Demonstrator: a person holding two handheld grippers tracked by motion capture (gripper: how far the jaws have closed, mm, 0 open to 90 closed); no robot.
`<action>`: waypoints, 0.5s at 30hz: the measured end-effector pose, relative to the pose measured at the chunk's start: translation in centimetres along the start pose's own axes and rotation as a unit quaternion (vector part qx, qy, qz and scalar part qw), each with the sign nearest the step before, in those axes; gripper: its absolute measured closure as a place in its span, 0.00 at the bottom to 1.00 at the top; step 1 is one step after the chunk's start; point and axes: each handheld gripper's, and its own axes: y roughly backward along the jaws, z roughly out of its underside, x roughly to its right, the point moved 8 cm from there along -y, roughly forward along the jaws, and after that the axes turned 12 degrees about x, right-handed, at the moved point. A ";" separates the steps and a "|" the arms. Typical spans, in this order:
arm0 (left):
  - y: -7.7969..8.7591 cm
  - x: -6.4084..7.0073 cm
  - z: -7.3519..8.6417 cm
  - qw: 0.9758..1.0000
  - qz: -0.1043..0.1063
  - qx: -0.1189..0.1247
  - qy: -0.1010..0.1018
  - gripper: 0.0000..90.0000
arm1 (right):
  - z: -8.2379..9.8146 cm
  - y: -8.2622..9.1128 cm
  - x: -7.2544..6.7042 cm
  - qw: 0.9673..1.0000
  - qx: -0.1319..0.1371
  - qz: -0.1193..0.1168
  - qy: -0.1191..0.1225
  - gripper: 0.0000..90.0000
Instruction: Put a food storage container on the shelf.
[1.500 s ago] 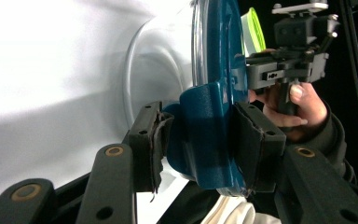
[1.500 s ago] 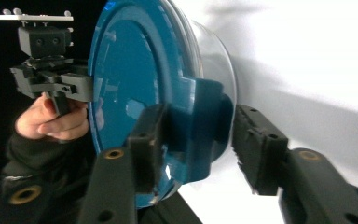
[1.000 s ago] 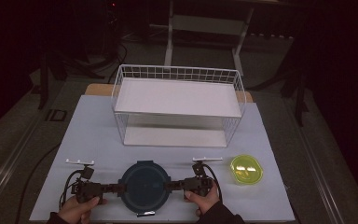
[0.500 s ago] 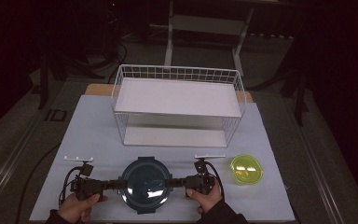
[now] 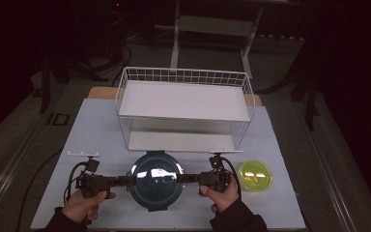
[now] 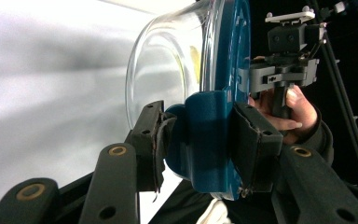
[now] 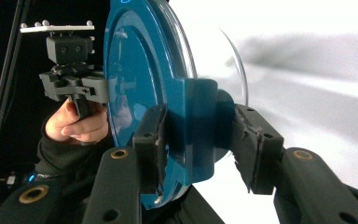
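1. State: my left hand-held gripper [image 5: 125, 180] is clamped on the left latch tab of the lidded glass container [image 5: 155, 181]; my right hand-held gripper [image 5: 186, 178] is clamped on the opposite tab. The container hangs between them above the bench [image 5: 101, 125], in front of the white wire rack [image 5: 183, 108].
2. Risk: both grips sit on the blue lid [image 6: 230, 56], not the glass bowl [image 6: 168, 60]. If a latch gives, I judge the bowl could drop away.
3. Risk: uneven lift between hands would tilt the load and let a tab slide off the pads [image 7: 151, 140].
4. Risk: pulling my hands apart would loosen both grips.
5. Risk: swinging right could knock the yellow-green lid [image 5: 254, 174]; moving forward too low could strike the rack's wire rim.
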 end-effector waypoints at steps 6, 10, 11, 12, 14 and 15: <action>-0.8 1.3 -1.3 1.000 0.009 0.002 -0.005 0.63 | -1.7 1.2 -0.9 1.000 0.017 0.007 0.012 0.63; -1.3 2.2 -2.3 1.000 0.013 0.003 -0.012 0.63 | -2.8 2.1 -1.4 0.999 0.027 0.009 0.019 0.63; -1.4 2.3 -2.4 1.000 0.014 0.002 -0.014 0.63 | -3.1 2.3 -1.5 0.999 0.030 0.010 0.022 0.63; -1.5 2.6 -2.8 1.000 0.014 0.002 -0.014 0.63 | -3.3 2.5 -1.6 0.999 0.031 0.010 0.023 0.63; -1.8 3.0 -3.3 1.000 0.015 0.003 -0.016 0.63 | -4.0 2.9 -1.8 0.999 0.036 0.013 0.026 0.63; -2.0 3.2 -3.6 1.000 0.015 0.003 -0.014 0.63 | -4.3 3.1 -1.9 0.999 0.038 0.013 0.025 0.63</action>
